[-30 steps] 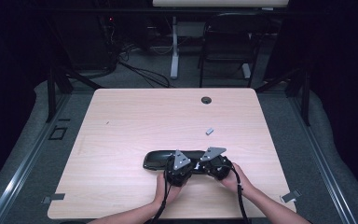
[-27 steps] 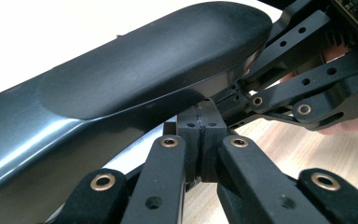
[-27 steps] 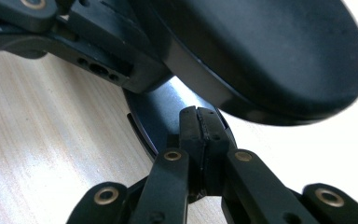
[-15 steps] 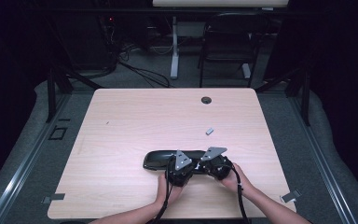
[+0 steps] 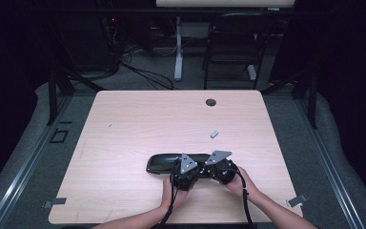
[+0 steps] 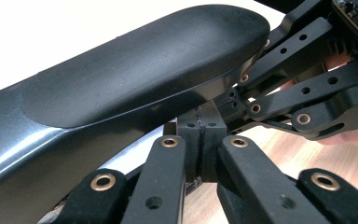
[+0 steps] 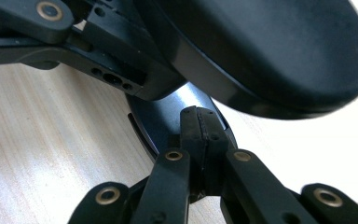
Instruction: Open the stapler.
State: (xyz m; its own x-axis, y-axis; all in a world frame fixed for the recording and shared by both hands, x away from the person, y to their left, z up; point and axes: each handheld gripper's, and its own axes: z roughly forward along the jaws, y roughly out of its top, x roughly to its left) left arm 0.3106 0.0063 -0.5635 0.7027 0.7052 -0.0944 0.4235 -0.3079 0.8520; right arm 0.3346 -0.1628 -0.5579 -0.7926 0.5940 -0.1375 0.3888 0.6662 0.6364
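The long black case [image 5: 171, 163] lies near the front edge of the table [image 5: 124, 133], with both tools at its right end. The left gripper [image 6: 198, 140] and right gripper [image 7: 199, 140] each have jaws pressed together — whether they pinch any part of the case, I cannot tell. The smooth case could slip or tip. Past the case, toward the small grey piece [image 5: 214, 134], there is lots of room.

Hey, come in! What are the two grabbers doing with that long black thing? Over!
Left gripper and right gripper: fingers shut, both at the black case. Case open, lid raised. Small grey piece lies apart, not in the way.
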